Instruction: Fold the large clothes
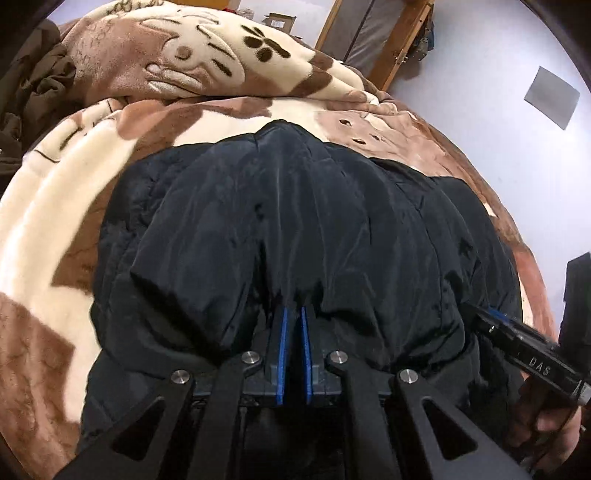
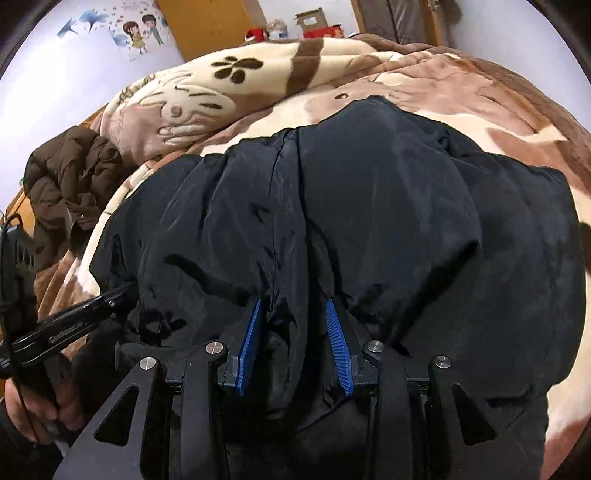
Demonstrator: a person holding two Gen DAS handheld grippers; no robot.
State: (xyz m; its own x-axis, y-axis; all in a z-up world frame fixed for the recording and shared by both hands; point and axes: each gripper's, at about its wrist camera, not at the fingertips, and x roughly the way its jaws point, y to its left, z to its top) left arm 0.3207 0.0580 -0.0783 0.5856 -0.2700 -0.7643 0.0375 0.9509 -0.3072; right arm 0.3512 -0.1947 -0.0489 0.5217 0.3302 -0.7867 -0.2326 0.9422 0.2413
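Observation:
A large black padded jacket (image 1: pixel 295 221) lies spread on a brown and cream blanket; it also fills the right wrist view (image 2: pixel 351 221). My left gripper (image 1: pixel 294 308) is shut on a fold of the jacket's near edge, its blue pads almost together. My right gripper (image 2: pixel 293 301) has its blue pads apart with a thick bunch of the jacket's edge between them; the fabric fills the gap. The right gripper shows at the right of the left wrist view (image 1: pixel 480 314), and the left gripper at the left of the right wrist view (image 2: pixel 122 291), both at the jacket's near edge.
The patterned fleece blanket (image 1: pixel 92 206) covers the bed and bunches up behind the jacket (image 2: pixel 221 96). A brown padded coat (image 2: pixel 70 173) lies crumpled at the left. Wooden furniture (image 1: pixel 406 33) and boxes (image 2: pixel 314 22) stand by the pale wall beyond.

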